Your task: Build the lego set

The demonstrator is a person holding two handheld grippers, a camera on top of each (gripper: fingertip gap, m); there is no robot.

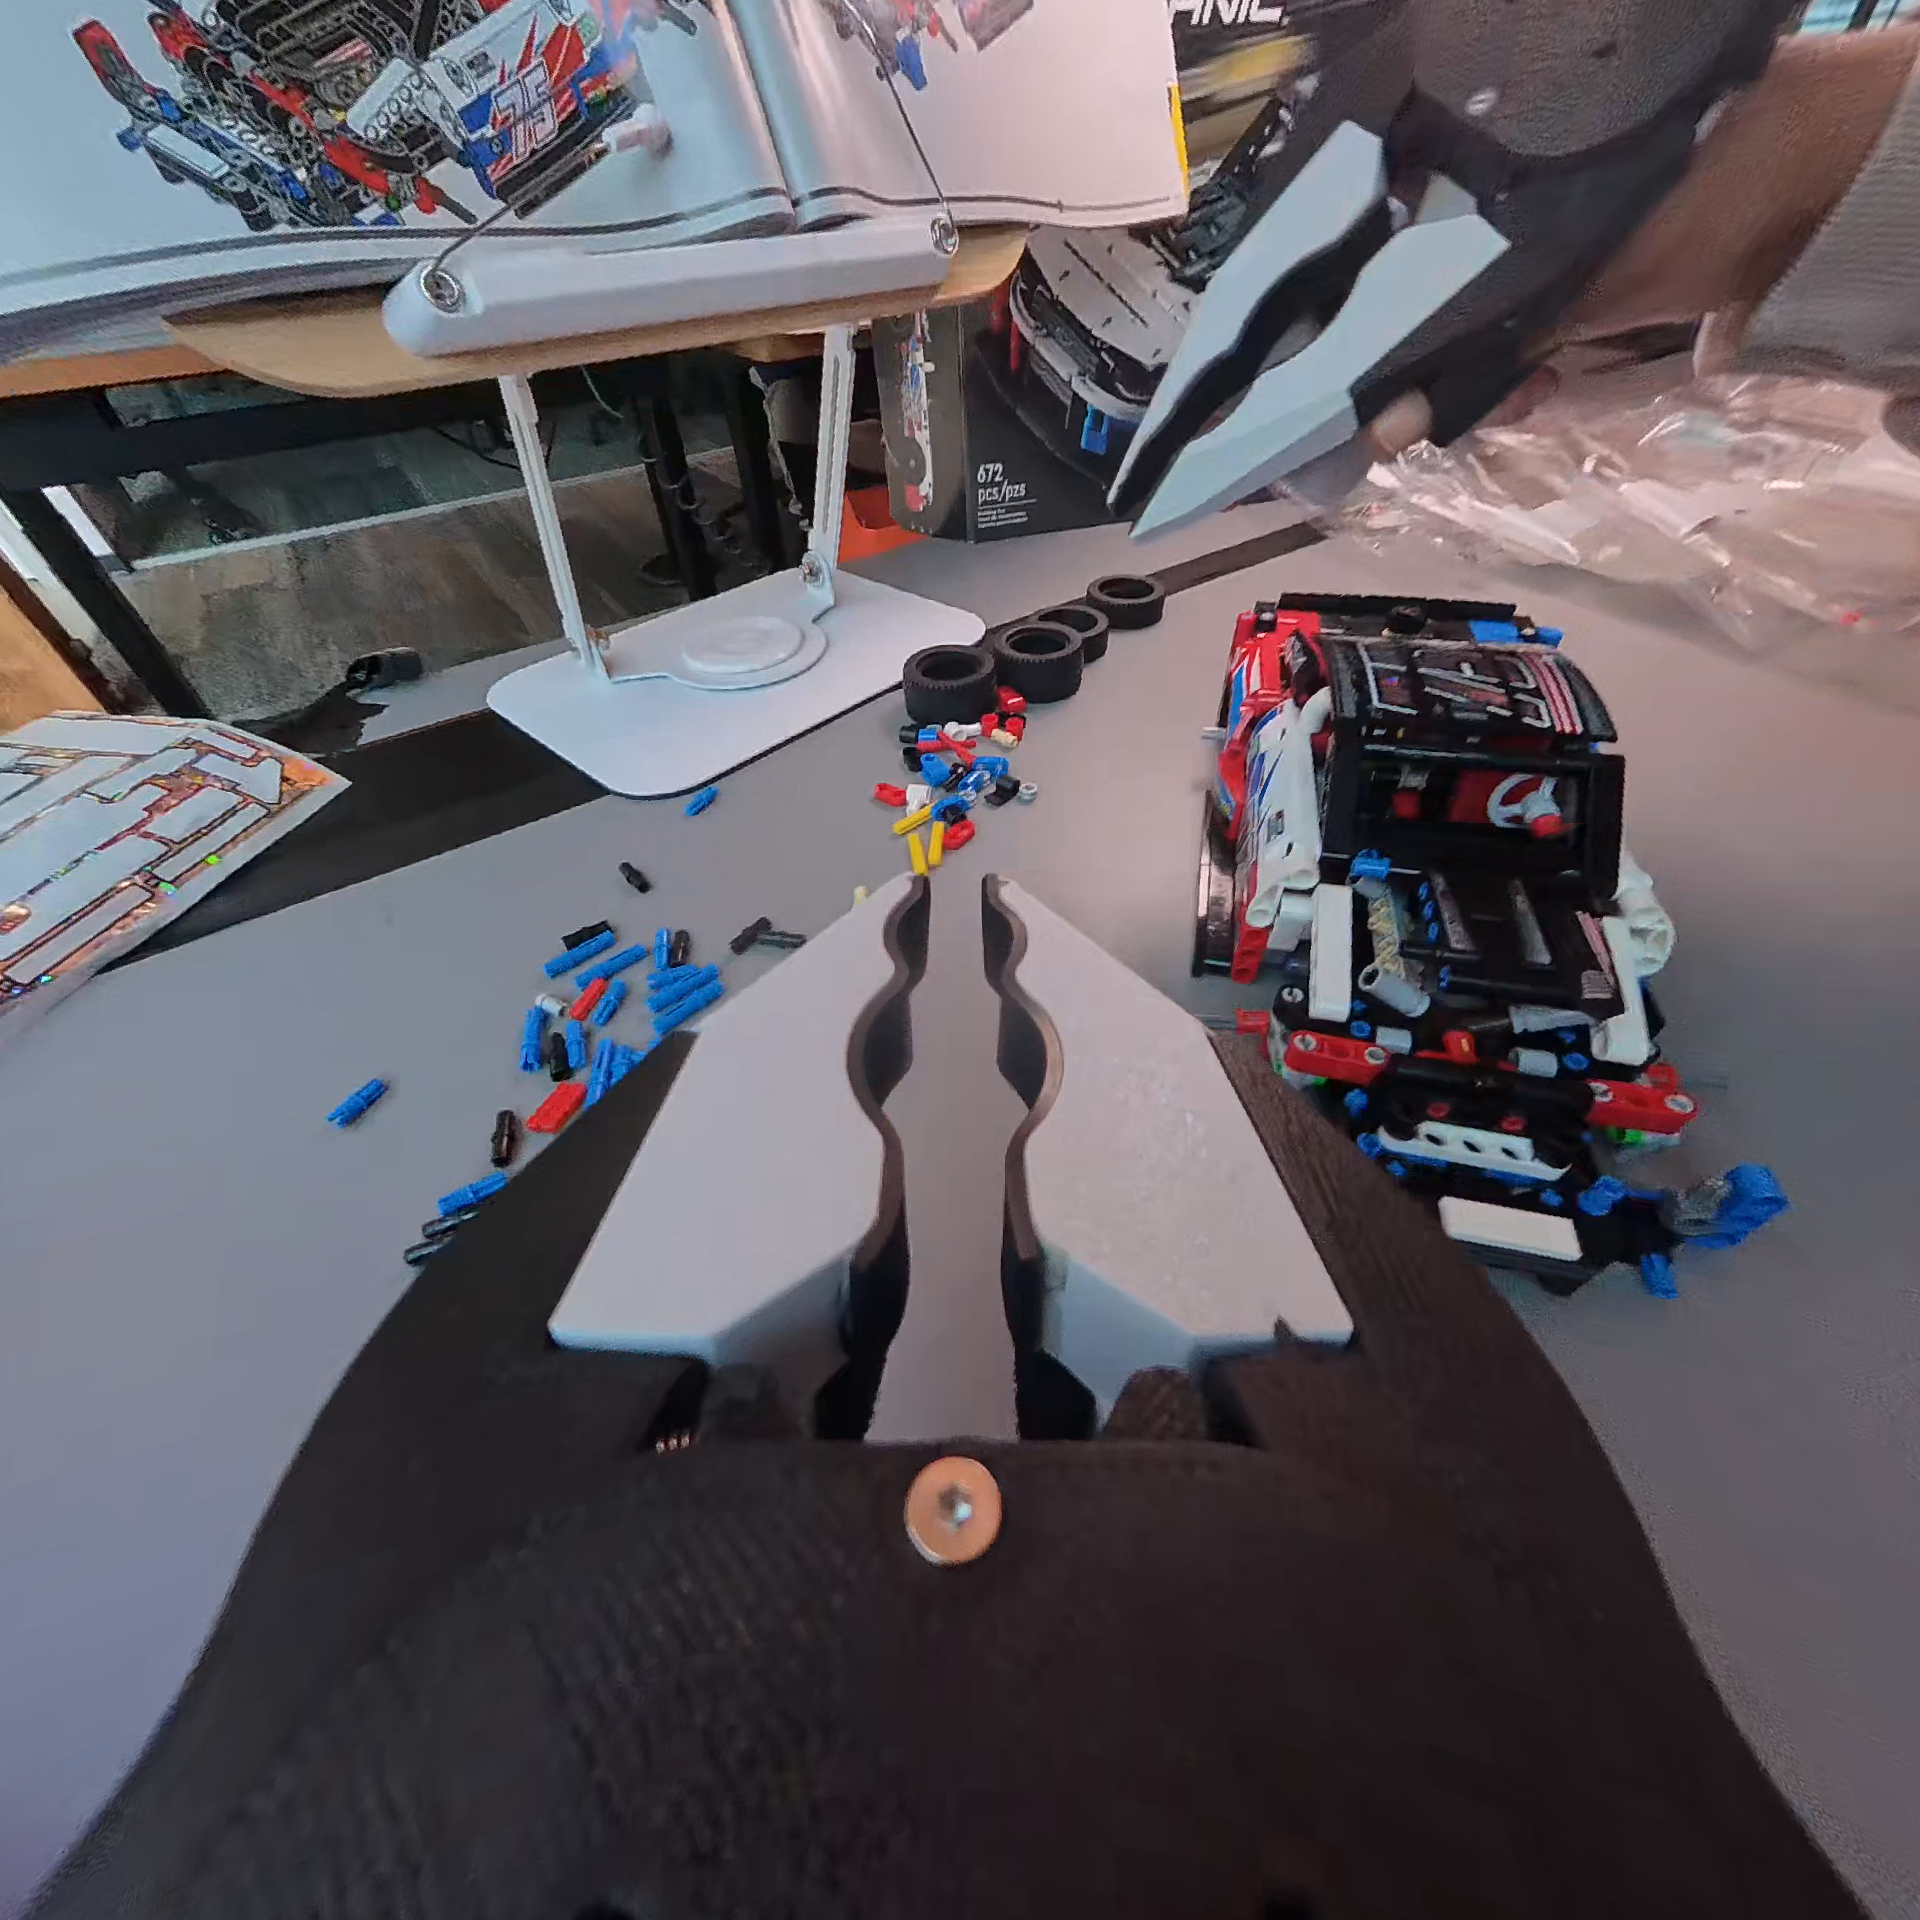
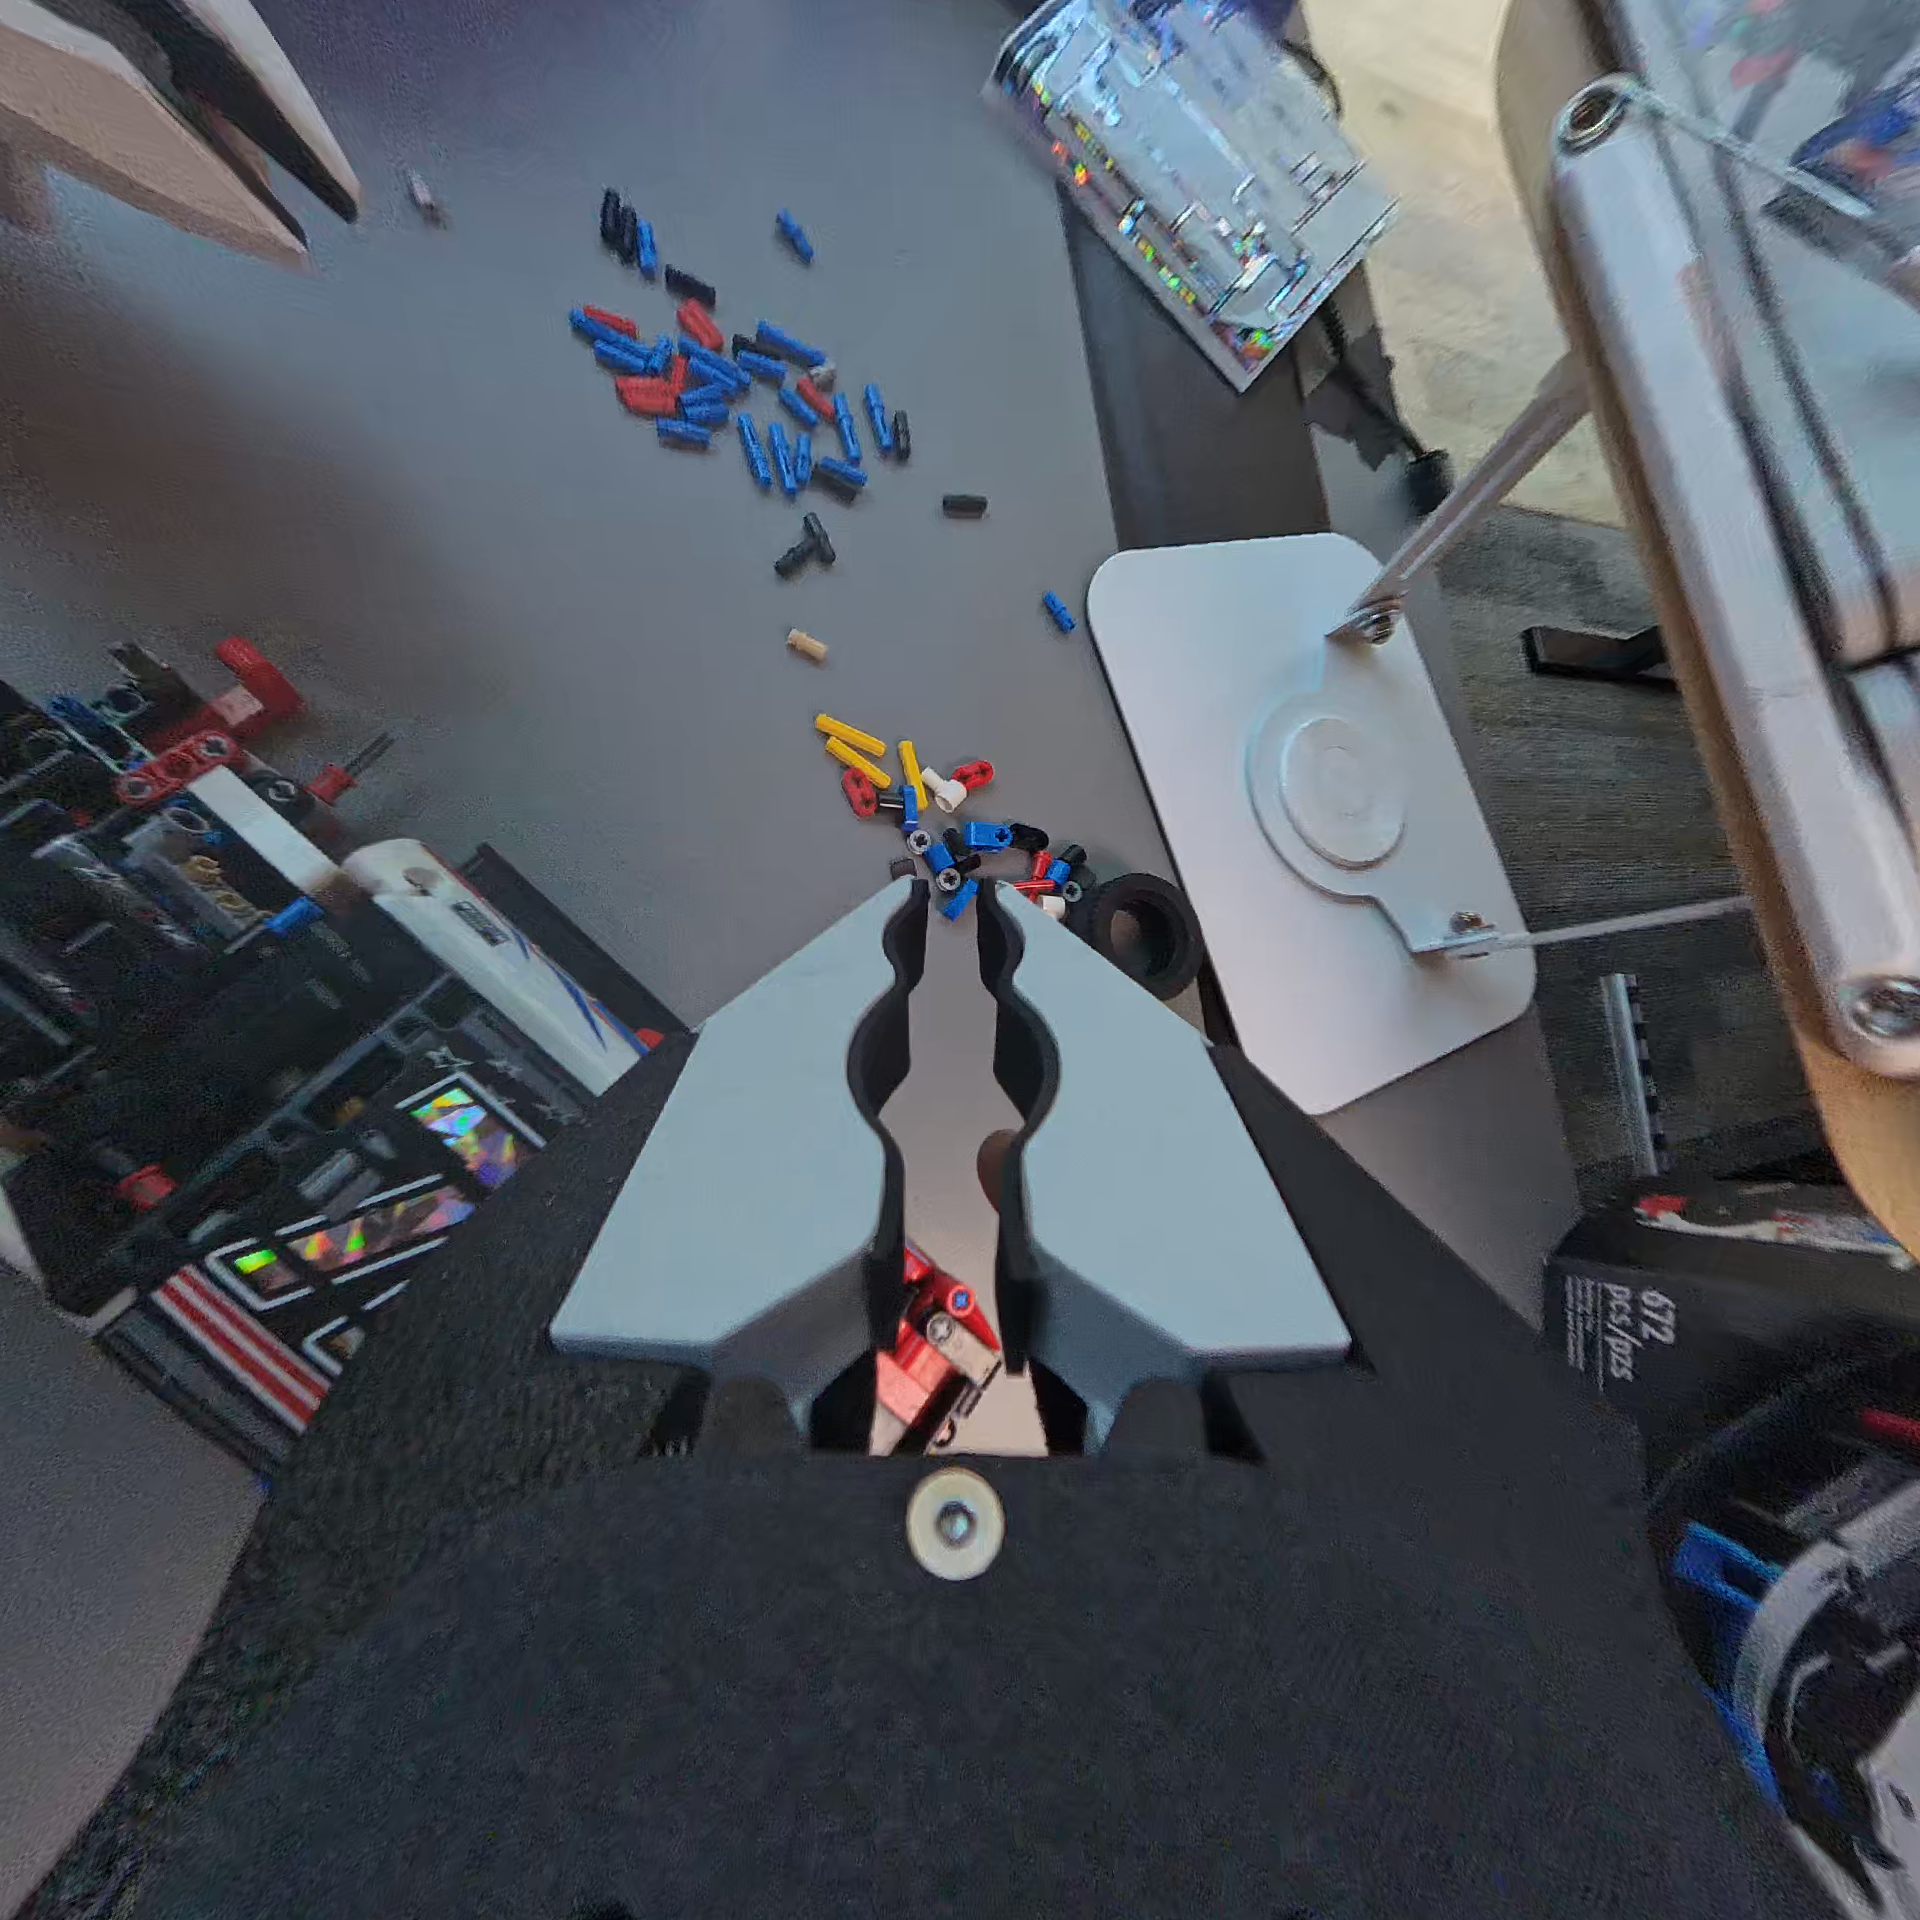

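Observation:
A partly built Lego car (image 1: 1455, 935), red, white, black and blue, stands on the grey table at the right; it also shows in the right wrist view (image 2: 260, 1039) at the left. My left gripper (image 1: 954, 885) hovers low over the table, empty, jaws a narrow gap apart, pointing at a heap of mixed small parts (image 1: 956, 779). My right gripper (image 2: 951, 891) is held high over the same heap (image 2: 935, 821), empty, jaws a narrow gap apart. It shows in the left wrist view (image 1: 1132, 514) above the car. Several black tyres (image 1: 1039, 655) lie in a row.
A pile of blue, red and black pins (image 1: 623, 997) lies to the left. A white stand (image 1: 727, 675) carries the open instruction booklet (image 1: 416, 125). A sticker sheet (image 1: 114, 831) lies far left. The set's box (image 1: 1039, 416) and clear plastic bags (image 1: 1662, 499) are at the back. Across from one pair of fingers to the other is roughly 15 cm.

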